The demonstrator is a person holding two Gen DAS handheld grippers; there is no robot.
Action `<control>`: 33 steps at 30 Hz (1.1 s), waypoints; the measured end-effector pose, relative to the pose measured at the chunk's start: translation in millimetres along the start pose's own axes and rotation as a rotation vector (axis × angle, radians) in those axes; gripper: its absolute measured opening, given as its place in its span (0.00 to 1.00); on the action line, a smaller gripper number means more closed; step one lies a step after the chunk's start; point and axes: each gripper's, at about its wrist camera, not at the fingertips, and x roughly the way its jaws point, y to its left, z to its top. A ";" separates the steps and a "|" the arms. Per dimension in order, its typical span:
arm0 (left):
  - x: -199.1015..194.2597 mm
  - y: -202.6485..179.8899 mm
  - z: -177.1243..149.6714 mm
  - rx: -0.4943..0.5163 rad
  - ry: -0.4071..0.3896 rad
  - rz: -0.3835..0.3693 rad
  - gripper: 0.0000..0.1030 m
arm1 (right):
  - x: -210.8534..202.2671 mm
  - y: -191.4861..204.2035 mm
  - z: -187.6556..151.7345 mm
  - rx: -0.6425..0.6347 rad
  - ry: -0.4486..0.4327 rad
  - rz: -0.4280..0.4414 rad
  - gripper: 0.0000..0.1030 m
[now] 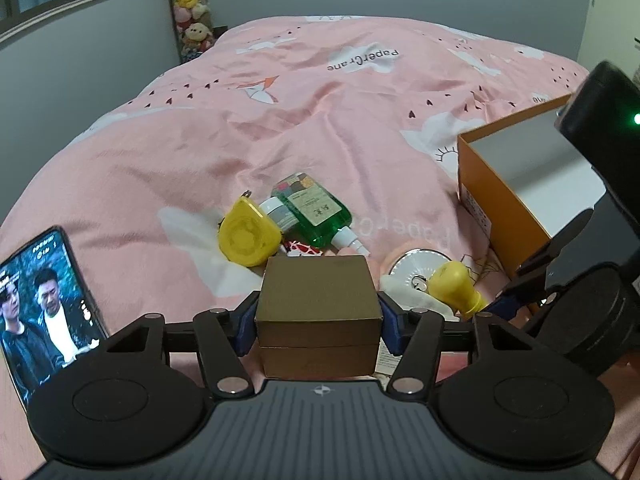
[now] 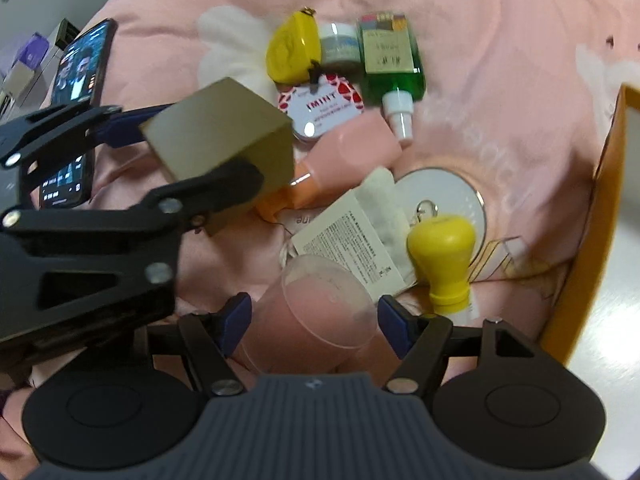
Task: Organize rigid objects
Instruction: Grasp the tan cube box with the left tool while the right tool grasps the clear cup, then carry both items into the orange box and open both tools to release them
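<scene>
My left gripper [image 1: 319,320] is shut on a brown cardboard box [image 1: 318,292], its blue pads pressing both sides. The right wrist view shows that box [image 2: 224,136] held above the pink bedspread. My right gripper [image 2: 316,320] is open over a clear plastic cup [image 2: 320,308] that lies on its side between the fingers. The pads stand close to its walls. Ahead lie a yellow knob-shaped item [image 2: 440,252], a white round disc [image 2: 444,196], a pink bottle [image 2: 348,156], a red-patterned tin [image 2: 324,106], a green bottle [image 2: 390,56], a small jar [image 2: 340,46] and a yellow case [image 2: 294,50].
An open orange box [image 1: 504,200] with a pale inside stands on the bed to the right. A phone [image 1: 40,300] with a lit screen leans at the left. A printed paper slip [image 2: 348,244] lies among the items. Stuffed toys [image 1: 192,8] hang in the far corner.
</scene>
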 end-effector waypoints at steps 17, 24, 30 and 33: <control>-0.9 7.0 -3.5 -0.078 -0.023 -0.032 0.65 | -12.1 9.9 -2.3 -0.019 -0.053 -0.039 0.67; -15.4 -6.3 9.1 -0.095 -0.106 -0.091 0.65 | -63.3 -8.4 -10.7 0.023 -0.159 -0.092 0.67; -30.1 -24.4 30.9 -0.100 -0.188 -0.135 0.65 | -119.2 -23.7 -26.0 0.058 -0.303 -0.093 0.67; -34.8 -37.2 43.2 -0.093 -0.212 -0.178 0.65 | -145.6 -31.2 -36.2 0.076 -0.359 -0.161 0.67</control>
